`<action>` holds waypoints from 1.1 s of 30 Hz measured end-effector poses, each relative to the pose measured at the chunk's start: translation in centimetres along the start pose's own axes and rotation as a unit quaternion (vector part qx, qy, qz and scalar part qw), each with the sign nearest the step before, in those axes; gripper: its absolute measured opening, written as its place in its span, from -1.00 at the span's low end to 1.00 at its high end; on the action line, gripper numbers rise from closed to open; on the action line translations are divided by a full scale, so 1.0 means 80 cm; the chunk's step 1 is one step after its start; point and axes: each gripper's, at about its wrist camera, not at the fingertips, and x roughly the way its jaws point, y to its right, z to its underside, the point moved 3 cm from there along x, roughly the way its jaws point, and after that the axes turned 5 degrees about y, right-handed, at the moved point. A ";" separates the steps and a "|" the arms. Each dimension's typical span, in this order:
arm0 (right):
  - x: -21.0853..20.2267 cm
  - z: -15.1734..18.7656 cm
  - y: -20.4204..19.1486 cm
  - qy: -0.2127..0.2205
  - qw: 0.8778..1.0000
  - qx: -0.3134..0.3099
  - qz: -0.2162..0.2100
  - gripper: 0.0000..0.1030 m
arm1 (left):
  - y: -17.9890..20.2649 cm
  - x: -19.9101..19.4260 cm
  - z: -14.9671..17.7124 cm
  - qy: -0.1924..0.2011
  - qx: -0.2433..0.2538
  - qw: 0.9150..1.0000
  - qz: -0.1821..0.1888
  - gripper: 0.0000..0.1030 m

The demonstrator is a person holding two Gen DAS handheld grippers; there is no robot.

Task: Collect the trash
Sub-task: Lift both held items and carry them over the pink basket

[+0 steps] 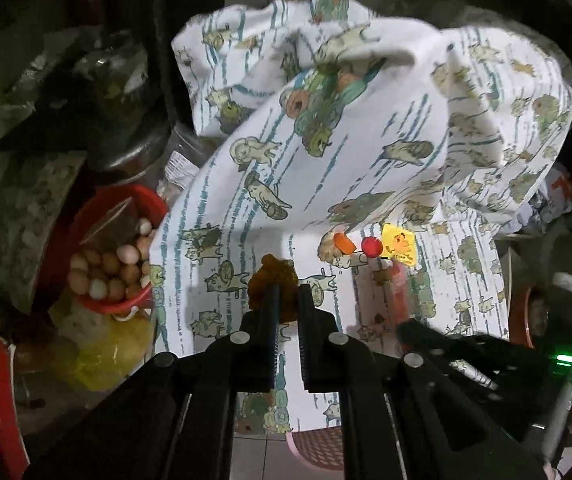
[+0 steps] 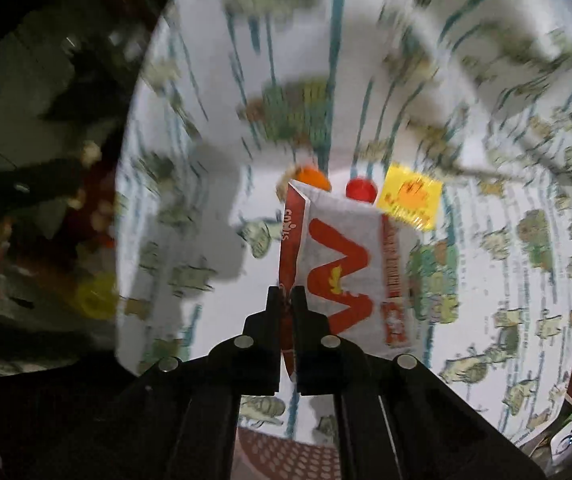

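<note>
Both grippers, left [image 1: 286, 300] and right [image 2: 286, 300], jaws clamped.

This looks like a cramped home kitchen or storeroom. A table is covered with a white cloth [image 1: 366, 160] printed with cartoon cats, its far end bunched up. Beside it, low down, a red bucket [image 1: 97, 240] is full of eggs [image 1: 109, 268], next to a yellow plastic bag [image 1: 97, 356] and a glass jar [image 1: 125, 92]. Tiled floor [image 1: 257, 456] and a pink perforated stool [image 1: 318, 448] show under the table edge, dimly lit.

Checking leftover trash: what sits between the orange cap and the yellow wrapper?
A red cap, seen in both wrist views, between orange cap and yellow wrapper.
</note>
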 end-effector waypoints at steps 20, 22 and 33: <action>-0.198 0.078 -0.007 0.166 0.984 0.016 -0.061 -0.89 | 0.026 -0.066 0.150 0.005 -0.032 0.999 0.015 -0.85; -0.207 0.092 -0.009 0.161 0.983 0.024 -0.084 -0.89 | 0.024 -0.063 0.158 -0.002 -0.036 0.999 0.019 -0.86; -0.196 0.141 -0.020 0.124 0.986 0.023 -0.106 -0.89 | 0.016 -0.054 0.178 -0.007 -0.049 0.999 0.007 -0.85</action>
